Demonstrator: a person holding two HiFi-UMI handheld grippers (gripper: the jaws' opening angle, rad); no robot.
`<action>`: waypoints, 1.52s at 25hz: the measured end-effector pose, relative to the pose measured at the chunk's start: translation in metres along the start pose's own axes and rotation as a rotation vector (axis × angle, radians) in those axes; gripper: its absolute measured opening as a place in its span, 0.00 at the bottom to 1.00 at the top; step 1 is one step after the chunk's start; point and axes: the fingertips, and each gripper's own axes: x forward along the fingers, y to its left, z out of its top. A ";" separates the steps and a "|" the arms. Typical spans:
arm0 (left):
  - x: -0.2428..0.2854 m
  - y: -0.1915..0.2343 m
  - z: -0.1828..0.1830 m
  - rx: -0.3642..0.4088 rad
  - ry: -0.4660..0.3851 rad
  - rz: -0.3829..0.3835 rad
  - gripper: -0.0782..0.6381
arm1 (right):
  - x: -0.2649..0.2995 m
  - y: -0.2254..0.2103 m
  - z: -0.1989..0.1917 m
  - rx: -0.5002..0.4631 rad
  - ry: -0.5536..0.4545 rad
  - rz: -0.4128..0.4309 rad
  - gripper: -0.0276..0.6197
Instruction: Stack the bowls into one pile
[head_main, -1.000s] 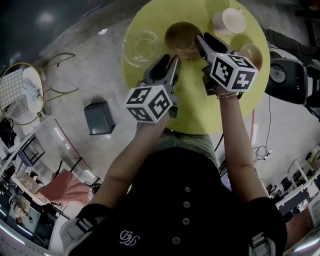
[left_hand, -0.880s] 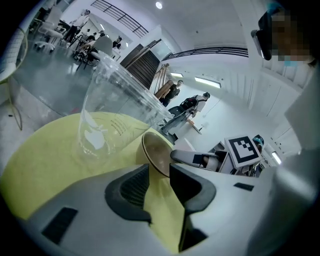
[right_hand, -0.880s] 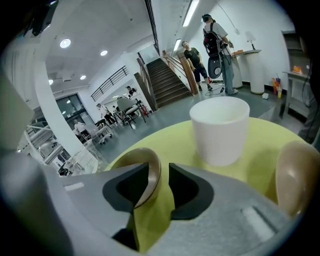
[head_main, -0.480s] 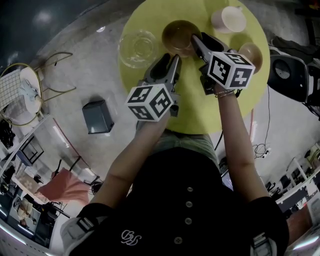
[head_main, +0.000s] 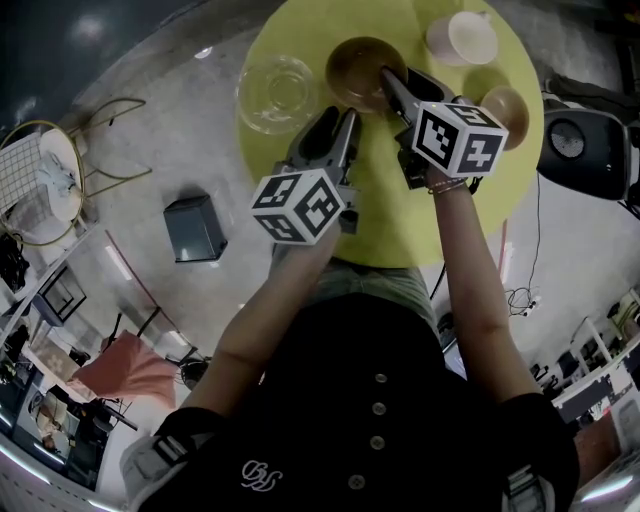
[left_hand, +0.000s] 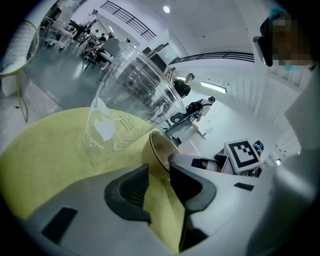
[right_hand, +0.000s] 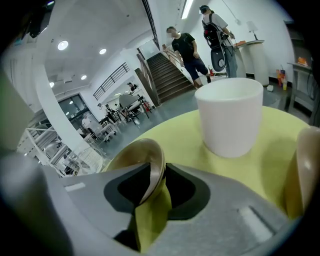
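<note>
Rim of brown bowl (right_hand: 134, 153) between jaws, just closing, of right claw (right_hand: 157, 174)

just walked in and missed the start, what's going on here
A person with a gripper in each hand is working on bowls on a yellow table. The right gripper has the rim of the brown bowl between its jaws, which have just been closing but do not clearly pinch it yet. The left gripper hovers open and empty near the glass bowl. Nothing is stacked so far.
</note>
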 end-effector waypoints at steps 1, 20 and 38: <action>0.000 0.001 0.000 -0.001 0.000 -0.002 0.28 | 0.000 0.000 0.000 0.001 -0.001 -0.001 0.18; 0.006 -0.020 -0.007 0.053 0.051 -0.102 0.27 | -0.024 -0.011 -0.002 0.054 -0.061 -0.068 0.08; 0.016 -0.101 -0.037 0.191 0.125 -0.211 0.27 | -0.117 -0.048 0.010 0.094 -0.186 -0.109 0.09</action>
